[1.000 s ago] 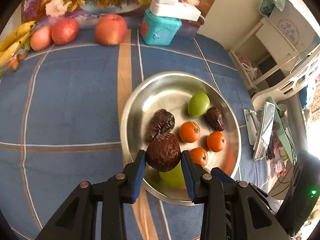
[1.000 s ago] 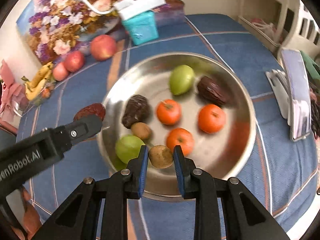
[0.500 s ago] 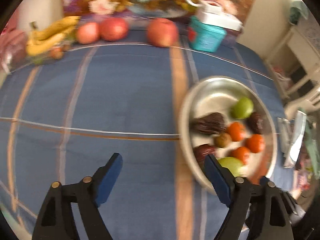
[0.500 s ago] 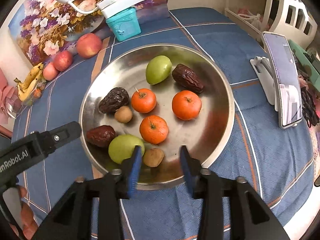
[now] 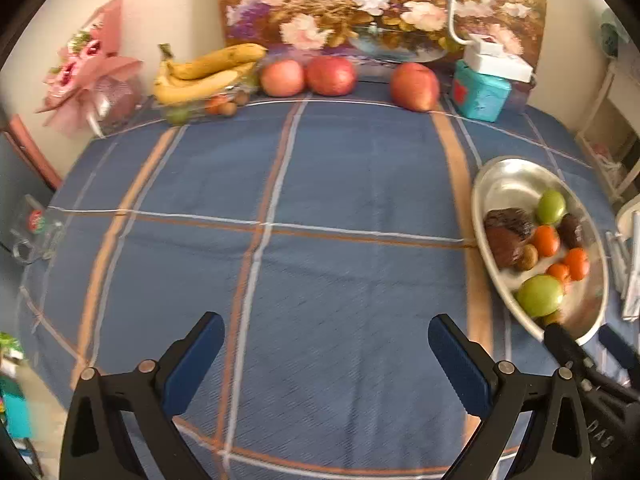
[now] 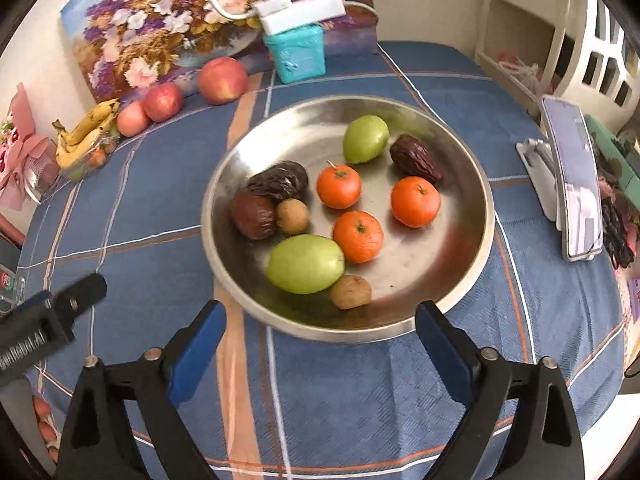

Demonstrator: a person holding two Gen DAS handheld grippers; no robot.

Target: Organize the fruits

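Note:
A round steel plate [image 6: 476,216] holds three oranges [image 6: 415,201], two green fruits [image 6: 305,264], three dark wrinkled dates [image 6: 253,215] and two small brown fruits [image 6: 350,291]. My right gripper [image 6: 320,340] is open and empty, just in front of the plate's near rim. My left gripper [image 5: 326,354] is open and empty over bare blue cloth; the plate [image 5: 500,178] lies to its right. Three apples [image 5: 332,75] and bananas [image 5: 204,70] lie at the table's back.
A teal box [image 6: 298,54] with a white charger on it stands by a flower painting [image 6: 180,20]. A phone on a stand [image 6: 570,176] sits right of the plate. A pink bouquet [image 5: 90,84] is at the back left. The left gripper's finger [image 6: 76,294] shows left.
Both grippers let go of their fruits into the plate and opened wide. The left gripper swung left away from the plate; the right gripper drew back from it.

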